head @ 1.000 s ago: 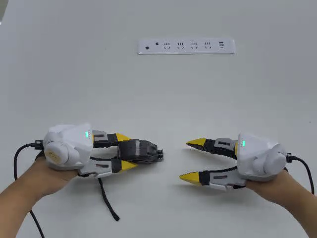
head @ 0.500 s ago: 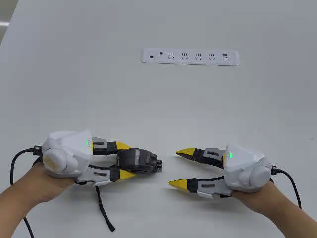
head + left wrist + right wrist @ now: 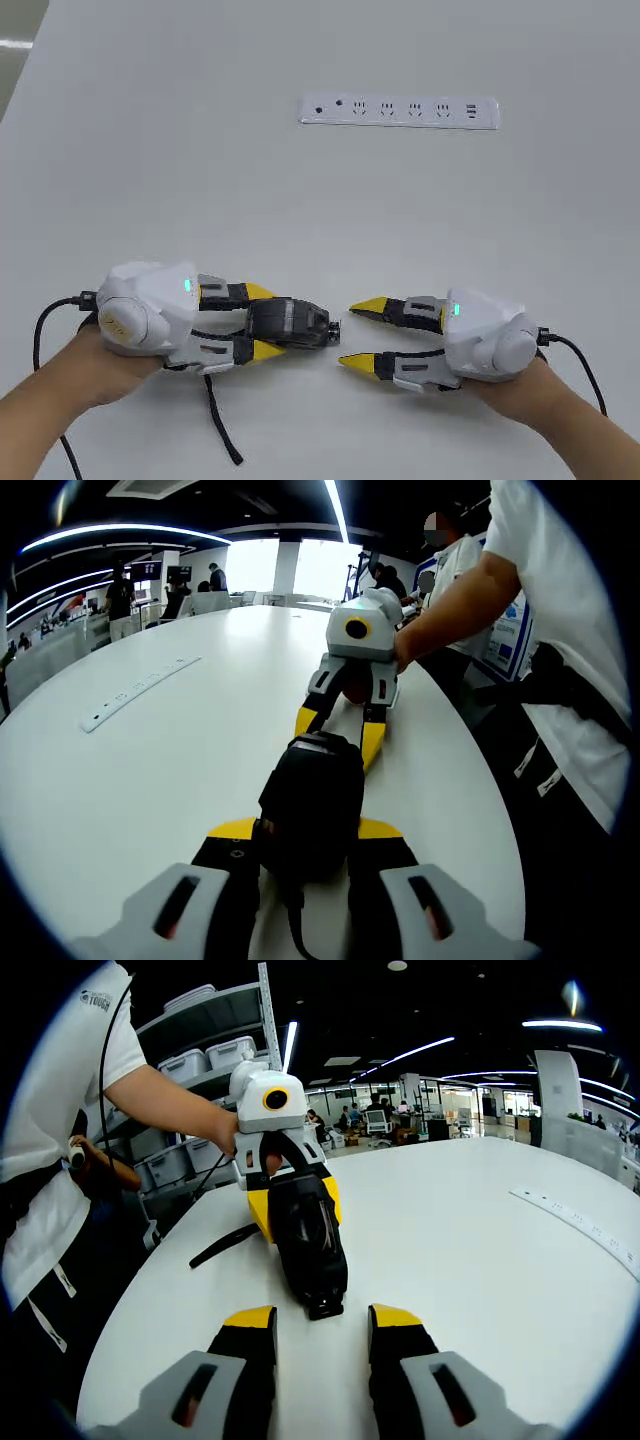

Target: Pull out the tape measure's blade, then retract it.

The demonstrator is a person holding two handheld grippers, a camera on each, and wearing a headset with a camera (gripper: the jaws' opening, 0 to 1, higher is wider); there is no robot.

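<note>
Left gripper (image 3: 265, 321) is clamped on the tape measure (image 3: 288, 324), with both yellow tips pressed against the sides of the black case. The case lies on the white table (image 3: 200, 180), and its front end sticks out past the tips toward the right gripper (image 3: 348, 334). The right jaws are spread wide with nothing between them. Blade not pulled out.

Head view gives the layout. The two grippers sit low on the table, nose to nose. The right tips are just beside the tape's front end, and a small gap between them is visible. The power strip (image 3: 400, 110) is well apart, at the far side. A black strap (image 3: 222, 420) runs out from under the left gripper toward the near edge.

Left gripper view looks along the back of the case, which fills the space between the jaws. The right gripper is in line beyond it, its yellow tips on either side of the case's far end. The person's white shirt (image 3: 560, 600) is on the right.

Right gripper view shows the case front-on. A small dark tab at the front end rests on the table, just ahead of the gap between the right tips and roughly centred on it. I can't tell from here whether it touches them. Shelves with bins (image 3: 215, 1055) stand behind the person.
</note>
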